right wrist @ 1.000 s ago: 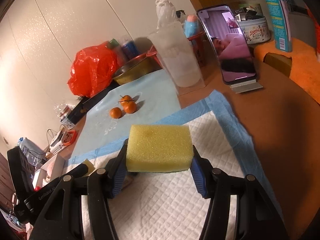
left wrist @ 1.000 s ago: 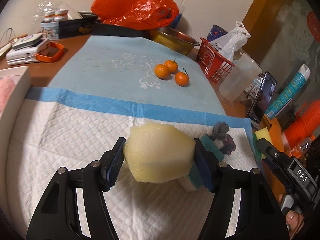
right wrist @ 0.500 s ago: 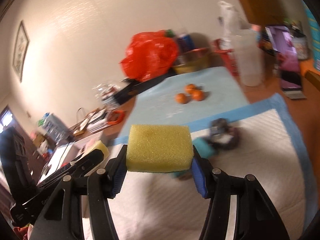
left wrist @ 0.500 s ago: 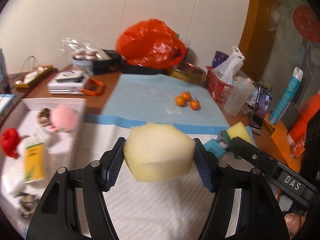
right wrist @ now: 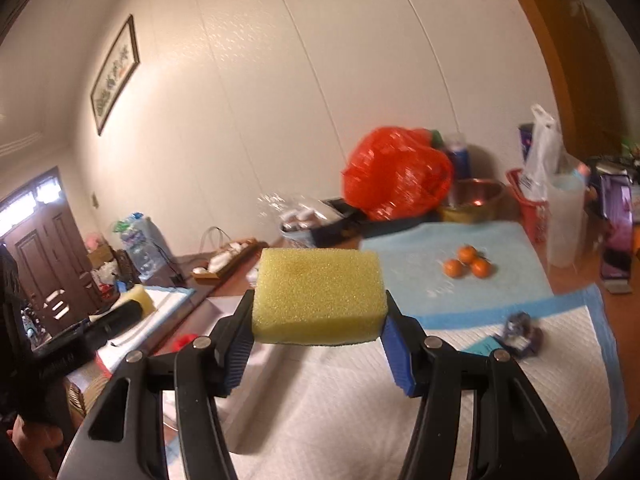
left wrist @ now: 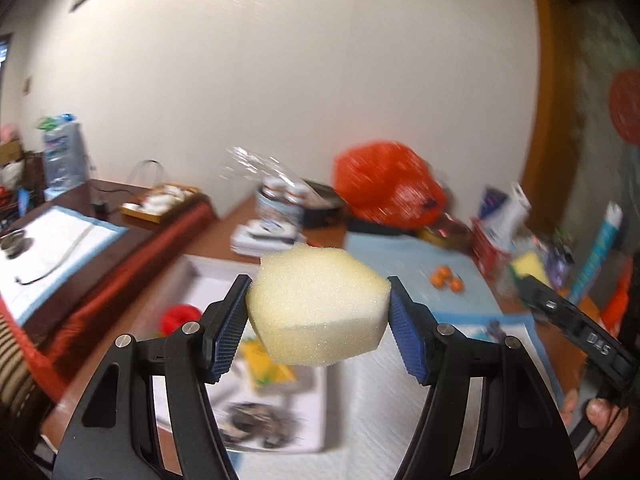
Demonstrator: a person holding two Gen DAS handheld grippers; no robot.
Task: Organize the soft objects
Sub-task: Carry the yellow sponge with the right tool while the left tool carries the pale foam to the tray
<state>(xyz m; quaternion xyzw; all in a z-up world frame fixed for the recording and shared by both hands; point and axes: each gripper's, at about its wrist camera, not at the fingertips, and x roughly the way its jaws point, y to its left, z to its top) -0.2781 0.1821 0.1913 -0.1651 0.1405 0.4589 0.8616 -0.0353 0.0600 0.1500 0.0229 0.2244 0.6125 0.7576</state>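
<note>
The left gripper [left wrist: 318, 322] pinched a pale foam block [left wrist: 318, 306] between its blue pads, held in the air. The right gripper [right wrist: 318, 322] likewise clamped a yellow sponge [right wrist: 318, 294], raised above the white quilted pad [right wrist: 520, 400]. The step in hand looked like carrying both pieces toward the white tray [left wrist: 200, 276], which lay below and left of the left gripper's fingers. Next, each gripper would need lowering over a free patch of tray before its fingers spread. Counted: two sponges held, three tangerines [right wrist: 466, 263] ahead and right, one red soft toy [left wrist: 180, 317] in the tray, one dark knotted item [right wrist: 522, 332] on the pad to the right.
</note>
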